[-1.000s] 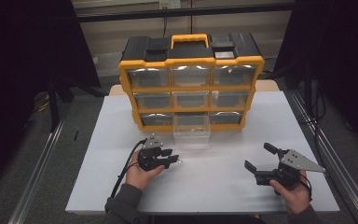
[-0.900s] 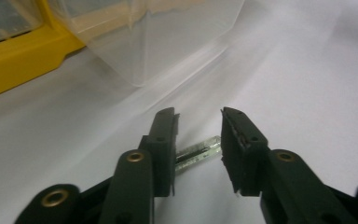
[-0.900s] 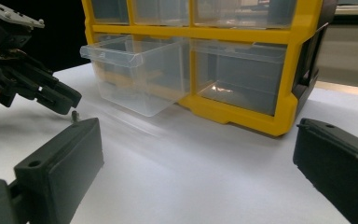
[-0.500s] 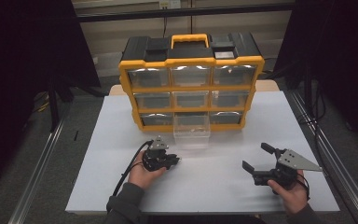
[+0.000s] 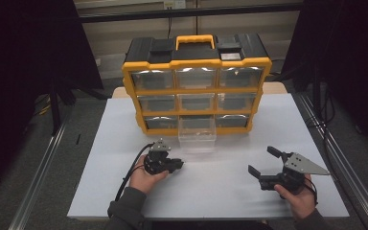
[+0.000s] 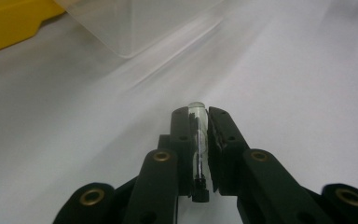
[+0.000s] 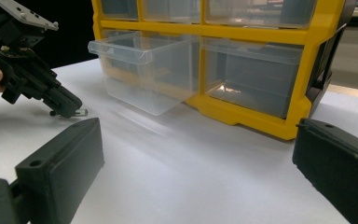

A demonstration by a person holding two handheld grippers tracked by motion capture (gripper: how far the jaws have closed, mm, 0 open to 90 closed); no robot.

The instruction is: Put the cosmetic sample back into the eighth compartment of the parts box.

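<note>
My left gripper [image 6: 198,113] is shut on a small clear tube [image 6: 199,151] with a black cap, which lies lengthwise between the pads with its rounded tip sticking out in front. It rests low over the white table [image 5: 220,191], just in front of a clear drawer [image 5: 197,135] pulled out of the yellow and black organizer [image 5: 196,91]. In the high view this left gripper [image 5: 176,166] is left of centre. My right gripper [image 5: 261,160] stands open at the right with nothing between its jaws. In the right gripper view the left gripper [image 7: 67,105] shows the tube's tip [image 7: 80,112].
The organizer [image 7: 261,116] stands at the table's far side with three rows of clear drawers; the bottom middle drawer [image 7: 140,74] juts out over the table. A cable [image 5: 132,175] trails from the left gripper. Dark floor and metal rails flank the table.
The left gripper's jaws look narrower than a second ago, now closed on the tube. Both hands stay where they were.
</note>
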